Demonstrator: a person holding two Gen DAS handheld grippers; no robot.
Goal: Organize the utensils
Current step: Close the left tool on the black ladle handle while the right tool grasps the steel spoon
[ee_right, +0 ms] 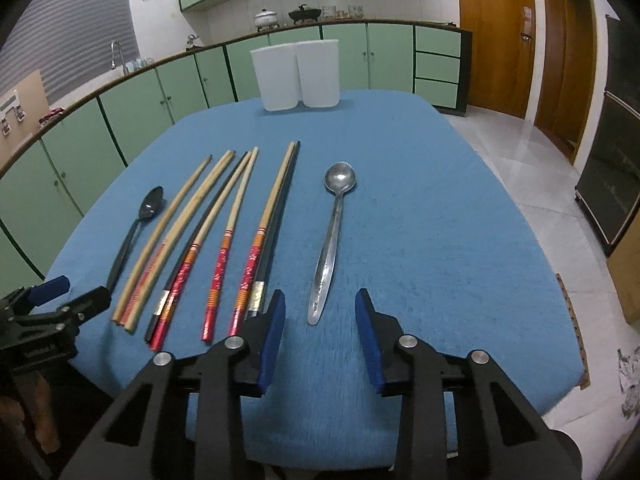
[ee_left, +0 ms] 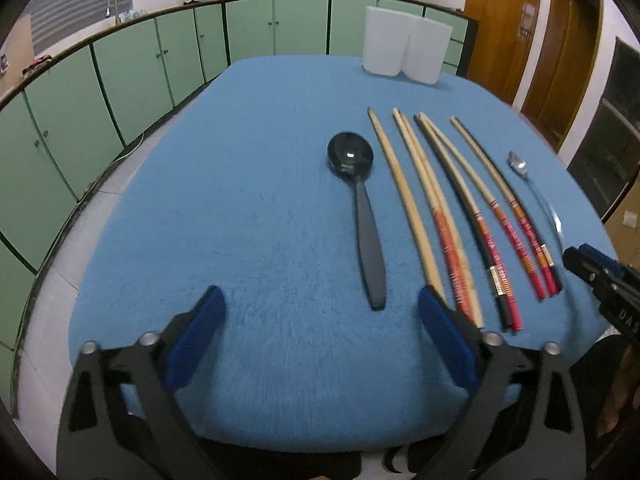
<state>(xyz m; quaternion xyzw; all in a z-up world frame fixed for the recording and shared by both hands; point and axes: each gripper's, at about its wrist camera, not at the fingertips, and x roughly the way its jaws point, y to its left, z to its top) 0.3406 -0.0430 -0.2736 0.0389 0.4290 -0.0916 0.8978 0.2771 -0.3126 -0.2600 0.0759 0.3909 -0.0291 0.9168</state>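
Nearest, the left gripper [ee_left: 320, 304] is hanging with its blue-padded jaws spread wide and nothing between them, above the blue cloth-covered table [ee_left: 256, 216], the tail of the black plastic spoon [ee_left: 362, 216] lying just ahead of the gap. Likewise the right gripper [ee_right: 320, 312] is holding nothing, its blue pads set only partway apart, the handle tip of the long silver metal spoon [ee_right: 330, 240] lying just beyond them. Between the two spoons the bamboo chopsticks with red patterned handles [ee_right: 224, 248] are lying in a loose row, handles toward the cameras. At the table's far edge two white plastic holders [ee_right: 298, 74] are standing touching each other. Lettering on the left gripper's body in the right wrist view is showing too blurred to read.
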